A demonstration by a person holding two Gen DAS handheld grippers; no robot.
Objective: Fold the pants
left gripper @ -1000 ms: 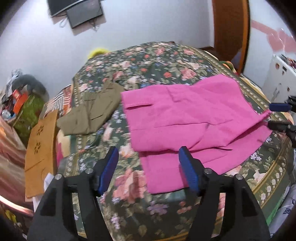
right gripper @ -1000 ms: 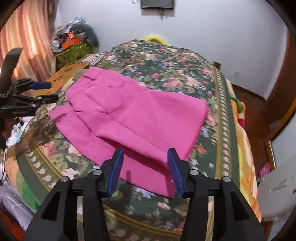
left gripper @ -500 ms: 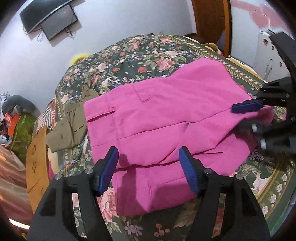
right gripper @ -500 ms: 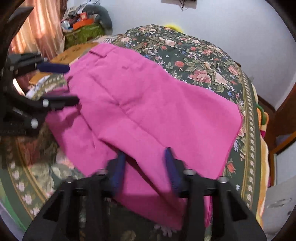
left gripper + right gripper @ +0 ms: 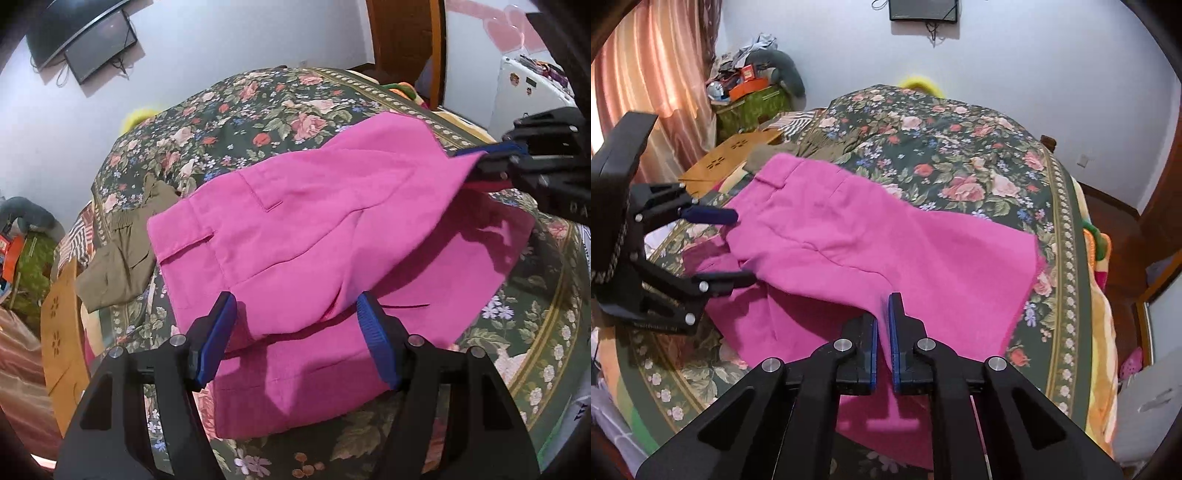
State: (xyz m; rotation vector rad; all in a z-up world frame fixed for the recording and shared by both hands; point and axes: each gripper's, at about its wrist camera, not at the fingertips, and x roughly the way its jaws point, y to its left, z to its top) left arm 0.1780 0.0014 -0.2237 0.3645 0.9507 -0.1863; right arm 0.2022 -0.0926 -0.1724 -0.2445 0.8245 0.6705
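Observation:
Pink pants (image 5: 295,229) lie across the floral bedspread (image 5: 258,103), waistband toward the left of the left wrist view. My left gripper (image 5: 297,328) is open at the near side of the pants, and a raised fold of pink cloth sits between its blue pads without being pinched. My right gripper (image 5: 882,328) is shut on a pinch of the pink pants (image 5: 886,236) near the leg end. From the left wrist view the right gripper (image 5: 480,162) holds that leg edge lifted off the lower layer. The left gripper (image 5: 733,247) straddles the waist-side edge.
An olive garment (image 5: 118,258) lies beyond the waistband. A wooden lap board (image 5: 62,332) leans at the bed's left edge. Curtains (image 5: 653,74) and piled clutter (image 5: 750,85) stand beyond it. A door (image 5: 402,40) and a white appliance (image 5: 528,96) are on the right.
My right gripper closed on the pants' leg edge and raised it. My left gripper moved in over the waist side, and the pants now fill more of both views.

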